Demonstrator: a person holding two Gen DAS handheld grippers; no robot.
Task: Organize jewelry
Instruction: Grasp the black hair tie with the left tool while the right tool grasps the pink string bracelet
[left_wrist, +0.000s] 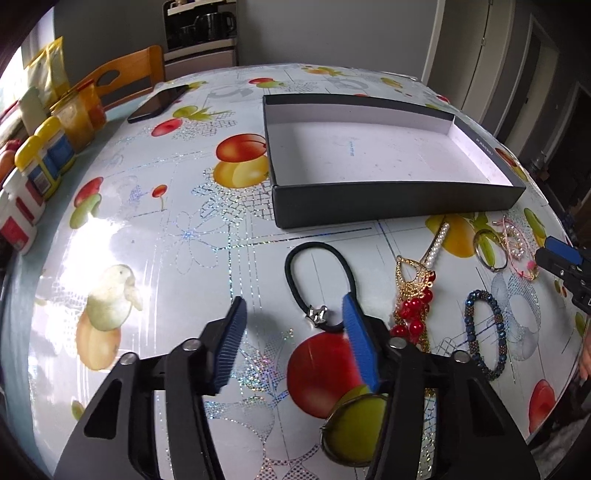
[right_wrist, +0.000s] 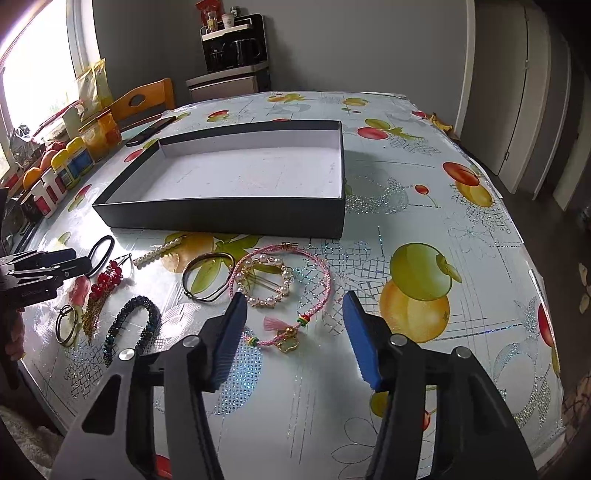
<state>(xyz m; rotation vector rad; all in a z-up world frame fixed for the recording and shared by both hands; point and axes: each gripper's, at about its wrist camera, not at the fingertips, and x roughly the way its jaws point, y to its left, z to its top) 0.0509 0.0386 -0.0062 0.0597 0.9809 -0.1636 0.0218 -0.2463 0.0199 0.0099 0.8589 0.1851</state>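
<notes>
The glossy pale tablecloth (right_wrist: 406, 177) is printed with red, yellow and green fruit and glittery silver netting. The shallow cardboard box (right_wrist: 221, 218) is charcoal outside, white inside. A black elastic hair tie (left_wrist: 295, 258) lies by red-beaded gold earrings (left_wrist: 413, 299), a dark blue beaded bracelet (left_wrist: 496, 350) and a pink braided cord bracelet (right_wrist: 321, 295) ringing a pearl-white hair clip (right_wrist: 266, 280). Both grippers' pads (right_wrist: 229, 343) are blue on black.

Empty black box (right_wrist: 236, 218), jewelry flat before it: hair tie (left_wrist: 317, 273), pink bracelet (right_wrist: 314, 291)
</notes>
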